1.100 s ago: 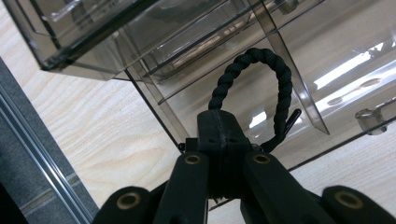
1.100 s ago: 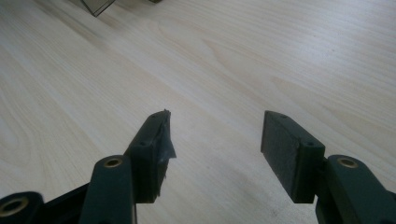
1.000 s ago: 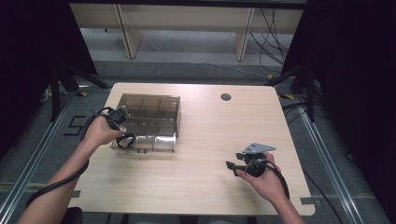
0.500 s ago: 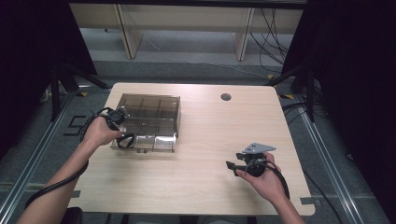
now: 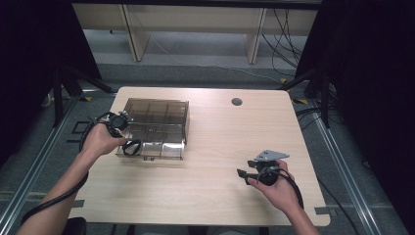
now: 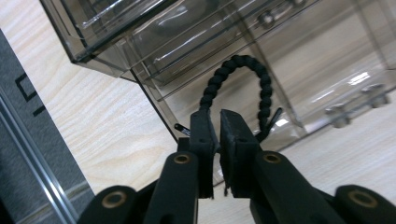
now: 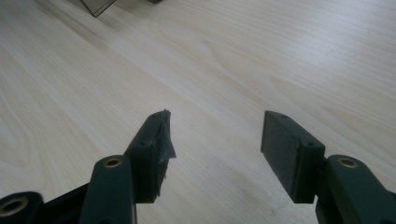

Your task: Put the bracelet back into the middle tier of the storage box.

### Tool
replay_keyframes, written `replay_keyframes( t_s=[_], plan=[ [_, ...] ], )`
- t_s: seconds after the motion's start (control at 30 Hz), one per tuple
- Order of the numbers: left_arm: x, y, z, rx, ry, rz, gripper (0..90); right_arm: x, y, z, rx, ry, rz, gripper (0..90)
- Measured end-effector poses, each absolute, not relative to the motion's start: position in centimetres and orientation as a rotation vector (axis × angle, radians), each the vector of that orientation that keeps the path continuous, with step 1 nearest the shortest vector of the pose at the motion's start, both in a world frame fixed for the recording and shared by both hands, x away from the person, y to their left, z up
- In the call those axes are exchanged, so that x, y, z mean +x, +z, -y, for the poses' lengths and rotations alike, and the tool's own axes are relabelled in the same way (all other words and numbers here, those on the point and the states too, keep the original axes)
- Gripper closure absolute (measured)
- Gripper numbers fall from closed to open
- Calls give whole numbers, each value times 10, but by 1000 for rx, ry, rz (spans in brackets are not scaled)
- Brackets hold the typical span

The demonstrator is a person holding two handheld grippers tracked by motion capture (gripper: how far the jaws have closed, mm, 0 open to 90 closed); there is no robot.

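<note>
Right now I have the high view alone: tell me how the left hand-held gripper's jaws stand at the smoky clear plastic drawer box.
Observer: The left hand-held gripper has just been opening its jaws; a narrow slit parts them, with nothing in it.
Operator: Report the black braided cord loop.
Observer: The black braided cord loop arches just beyond the tips, in front of the smoky clear plastic drawer box.
Operator: Give me the right one.
Observer: The right hand-held gripper stands wide open over the light wooden table, pads empty.
</note>
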State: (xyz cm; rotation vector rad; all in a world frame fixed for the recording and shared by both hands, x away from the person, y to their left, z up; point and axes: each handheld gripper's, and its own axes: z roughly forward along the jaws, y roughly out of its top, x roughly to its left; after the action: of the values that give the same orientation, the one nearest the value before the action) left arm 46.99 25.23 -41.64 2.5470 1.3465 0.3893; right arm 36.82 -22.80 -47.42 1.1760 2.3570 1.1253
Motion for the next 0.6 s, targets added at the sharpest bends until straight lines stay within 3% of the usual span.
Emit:
replay_keyframes(
  t_s=[0.33, 0.6],
  plan=[
    [422, -413, -262, 2399, 475, -1338, 707, 368, -474, 227, 1172, 1123, -2363, 434],
    [380, -435, -260, 2338, 495, -1318, 589, 368, -474, 227, 1171, 1124, -2368, 434]
  ],
)
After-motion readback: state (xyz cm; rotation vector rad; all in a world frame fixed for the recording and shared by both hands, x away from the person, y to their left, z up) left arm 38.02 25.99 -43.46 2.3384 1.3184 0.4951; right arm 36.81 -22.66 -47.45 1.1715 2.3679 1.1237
